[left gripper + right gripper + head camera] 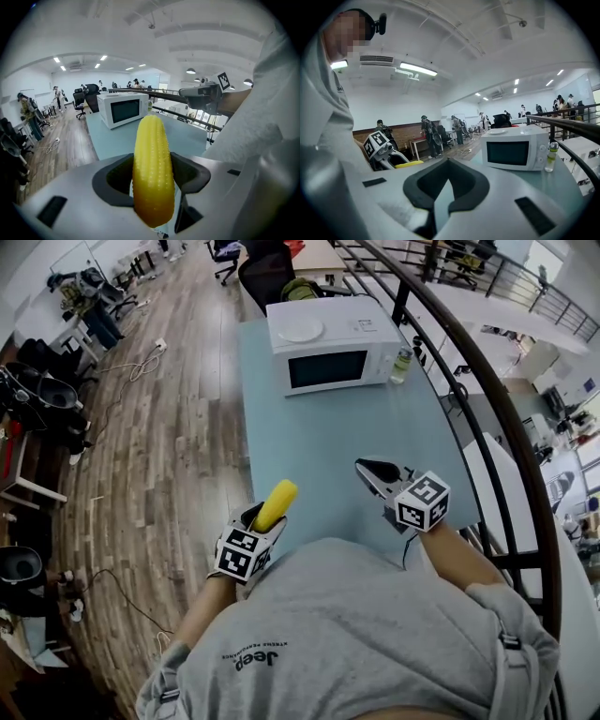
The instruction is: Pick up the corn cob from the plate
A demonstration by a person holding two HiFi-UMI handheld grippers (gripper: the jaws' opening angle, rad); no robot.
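L gripper (255, 518) clamps corn cob (152, 171), long axis fwd, tip toward microwave (333, 343).

A pale blue table (319, 446) carries a white microwave (333, 345) at its far end, a small bottle (401, 365) just beside it.

On my feed the corn cob (276, 505) is bright yellow, dotted with rows of small bumps. The left gripper (265, 519) and right gripper (366, 468) are pale grey with black pads, each carrying a white cube of black square markers. The table (309, 437) is pale blue-green, the microwave (333, 345) white with a dark door, the floor (178, 409) grey-brown planks, the person's sweatshirt (356, 634) grey.
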